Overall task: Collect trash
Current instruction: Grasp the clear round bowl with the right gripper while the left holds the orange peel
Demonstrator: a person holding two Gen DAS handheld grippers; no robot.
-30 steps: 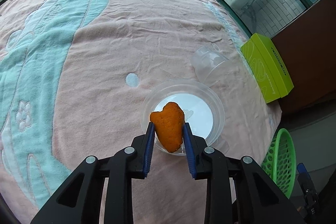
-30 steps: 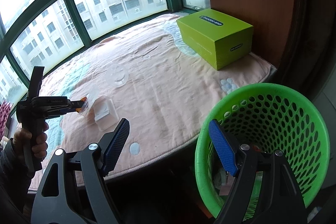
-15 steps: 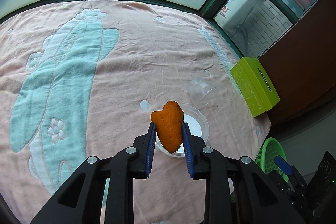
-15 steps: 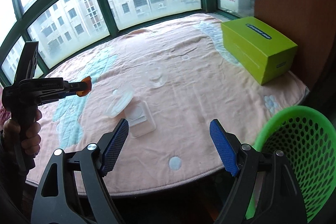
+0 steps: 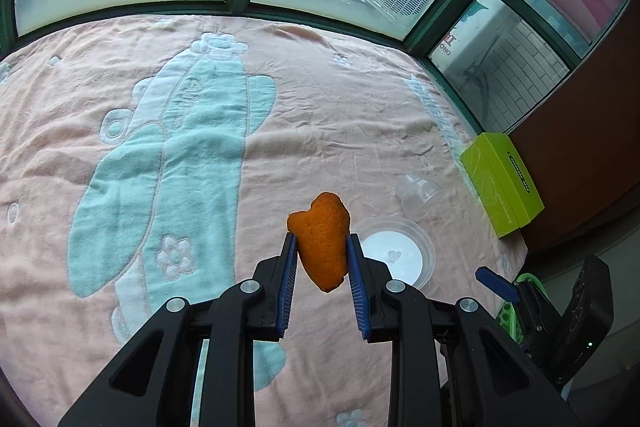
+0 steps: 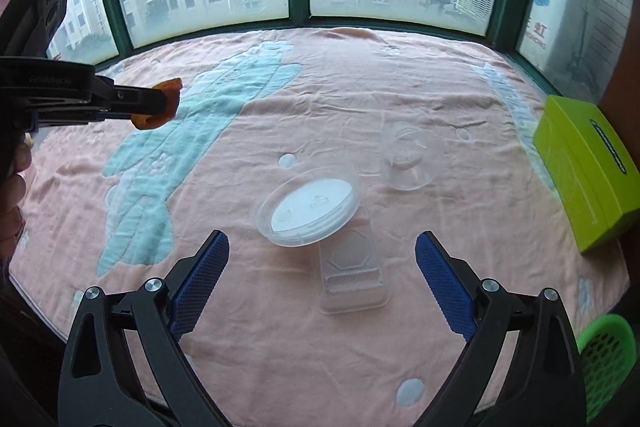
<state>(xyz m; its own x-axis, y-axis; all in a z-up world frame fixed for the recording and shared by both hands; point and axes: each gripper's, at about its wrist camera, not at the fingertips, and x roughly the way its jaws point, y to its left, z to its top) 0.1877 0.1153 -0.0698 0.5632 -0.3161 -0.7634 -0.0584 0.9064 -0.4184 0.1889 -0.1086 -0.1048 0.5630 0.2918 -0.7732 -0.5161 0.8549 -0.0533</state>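
Observation:
My left gripper [image 5: 321,251] is shut on an orange peel [image 5: 322,233] and holds it high above the pink blanket; the peel also shows in the right wrist view [image 6: 160,105], at the left. My right gripper [image 6: 322,259] is open and empty, above the table's near edge. Ahead of it lie a round clear lid [image 6: 306,205], tilted on a clear rectangular tray [image 6: 352,273], and a clear plastic cup [image 6: 404,161] on its side. The lid [image 5: 394,251] and cup [image 5: 416,193] also show in the left wrist view. A green mesh basket [image 6: 604,347] sits below the table's right edge.
A lime-green box [image 6: 588,171] stands at the table's right edge by a brown wall. Windows with dark green frames run along the far side. The pink blanket [image 6: 360,99] with a teal pattern covers the table.
The left gripper has lifted the peel up and away from the lid. The right gripper has swung left from over the basket and now faces the lid and tray.

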